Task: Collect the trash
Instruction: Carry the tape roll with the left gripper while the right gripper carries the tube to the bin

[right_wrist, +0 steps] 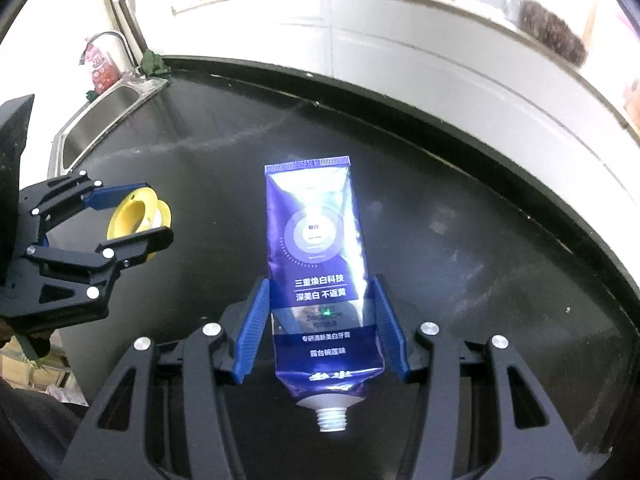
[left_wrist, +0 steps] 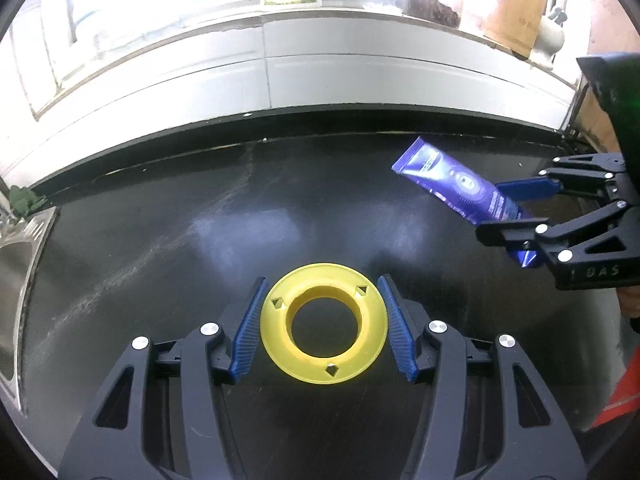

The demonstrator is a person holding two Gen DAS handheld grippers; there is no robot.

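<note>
My left gripper [left_wrist: 322, 290] is shut on a yellow plastic spool [left_wrist: 323, 328], its blue pads touching both sides of the rim, above the black countertop [left_wrist: 200, 240]. My right gripper [right_wrist: 320, 292] is shut on a purple toothpaste tube [right_wrist: 316, 248] with no cap, its threaded neck toward the camera. In the left wrist view the right gripper [left_wrist: 500, 208] holds the tube [left_wrist: 452, 180] at the right. In the right wrist view the left gripper [right_wrist: 156, 216] holds the spool [right_wrist: 136, 216] at the left.
A steel sink [right_wrist: 104, 116] with a faucet [right_wrist: 108, 40] lies at the counter's left end. A white tiled wall [left_wrist: 320, 72] with a window ledge runs behind. A wooden utensil holder [left_wrist: 516, 16] stands on the ledge at the right.
</note>
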